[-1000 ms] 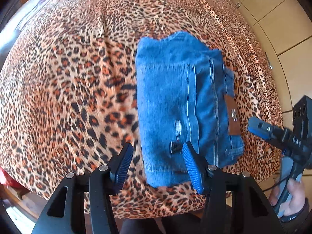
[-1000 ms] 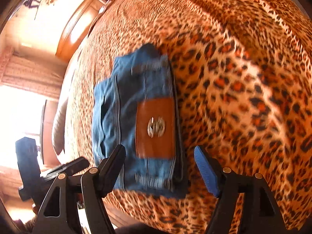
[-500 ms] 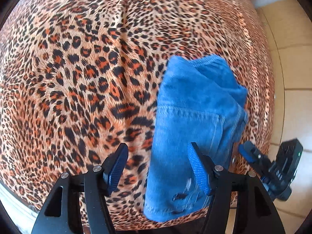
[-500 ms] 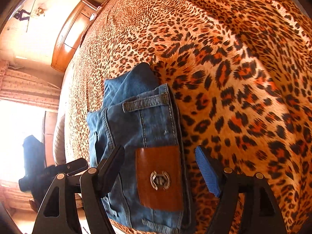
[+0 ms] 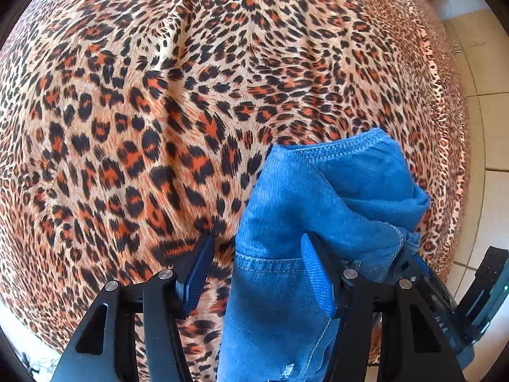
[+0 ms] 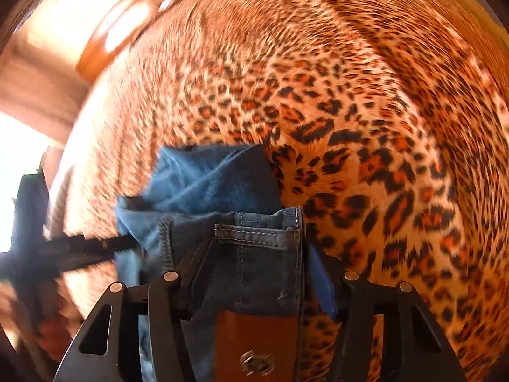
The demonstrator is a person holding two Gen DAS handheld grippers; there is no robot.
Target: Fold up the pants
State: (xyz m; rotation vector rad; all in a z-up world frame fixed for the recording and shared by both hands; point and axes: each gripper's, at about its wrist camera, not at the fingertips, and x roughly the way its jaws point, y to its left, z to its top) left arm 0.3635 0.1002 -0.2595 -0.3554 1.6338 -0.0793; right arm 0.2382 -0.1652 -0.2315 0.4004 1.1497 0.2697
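Observation:
The folded blue jeans lie near the bed's edge on the leopard-print bedspread. My left gripper hangs low over their left side. Its jaws are closing: the left pad is above the bedspread, the right pad above the denim, and the jeans' edge sits between them untouched. In the right wrist view the jeans' waistband and brown leather patch fill the gap of my right gripper. Its jaws are closing around that end, and I see no firm pinch. The picture is blurred.
Beige floor tiles lie beyond the bed's right edge. A wooden headboard or cabinet and a bright window stand at the far left. The other gripper shows as a dark blur at the jeans' left side.
Both grippers have come down and closer to the jeans, which now fill the lower part of each view. The right jaws have narrowed around the waistband end.

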